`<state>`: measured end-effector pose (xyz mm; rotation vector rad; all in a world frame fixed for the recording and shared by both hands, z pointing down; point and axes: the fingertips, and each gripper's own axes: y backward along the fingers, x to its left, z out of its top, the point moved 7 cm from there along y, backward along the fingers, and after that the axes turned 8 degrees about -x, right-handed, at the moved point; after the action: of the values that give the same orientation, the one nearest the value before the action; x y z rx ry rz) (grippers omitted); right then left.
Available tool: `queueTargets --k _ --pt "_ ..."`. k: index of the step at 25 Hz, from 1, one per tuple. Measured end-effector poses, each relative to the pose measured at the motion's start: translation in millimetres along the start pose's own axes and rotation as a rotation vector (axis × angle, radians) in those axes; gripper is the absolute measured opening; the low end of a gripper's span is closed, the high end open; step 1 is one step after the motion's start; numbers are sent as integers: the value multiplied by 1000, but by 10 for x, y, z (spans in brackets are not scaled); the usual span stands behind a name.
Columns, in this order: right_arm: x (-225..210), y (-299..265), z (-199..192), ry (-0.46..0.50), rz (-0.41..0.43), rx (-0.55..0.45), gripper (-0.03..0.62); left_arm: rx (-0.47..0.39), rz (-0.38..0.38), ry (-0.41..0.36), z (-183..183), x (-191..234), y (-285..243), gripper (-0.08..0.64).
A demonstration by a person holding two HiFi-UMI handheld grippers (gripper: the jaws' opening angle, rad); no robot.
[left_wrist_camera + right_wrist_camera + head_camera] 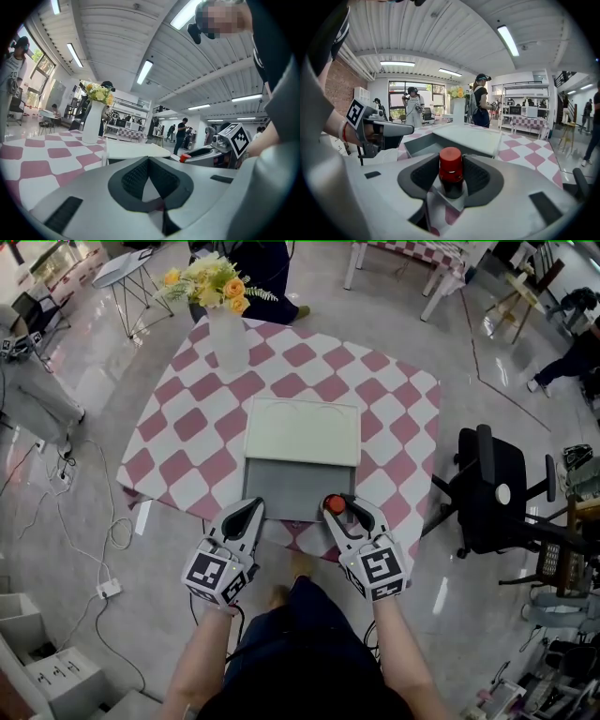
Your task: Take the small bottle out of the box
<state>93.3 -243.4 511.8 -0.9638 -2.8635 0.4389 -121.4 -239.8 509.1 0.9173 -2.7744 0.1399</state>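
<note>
A small dark bottle with a red cap [451, 165] stands upright between the jaws of my right gripper [451, 182]. The pads stand slightly off its sides, so the gripper is open. Below the bottle I see checked cloth, not the box floor. In the head view the bottle [335, 503] and right gripper [339, 508] are at the near right corner of the grey box [291, 486], whose pale lid [302, 432] lies open behind it. My left gripper [249, 510] is open and empty at the box's near left corner, and the left gripper view shows nothing between its fingers [136, 180].
The box sits on a table with a pink and white checked cloth [187, 427]. A white vase of flowers [228, 334] stands at the far left corner. A black office chair [497, 488] is to the right of the table. Cables and a power strip [108, 589] lie on the floor at left.
</note>
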Motion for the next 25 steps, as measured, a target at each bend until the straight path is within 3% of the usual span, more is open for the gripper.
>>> queueTargets --k 15,25 --pt "3 -17 -9 18 -38 -21 149 1 23 14 -9 49 37 2" --pt "9 33 110 -15 -44 -86 147 -7 25 3 19 43 126 2"
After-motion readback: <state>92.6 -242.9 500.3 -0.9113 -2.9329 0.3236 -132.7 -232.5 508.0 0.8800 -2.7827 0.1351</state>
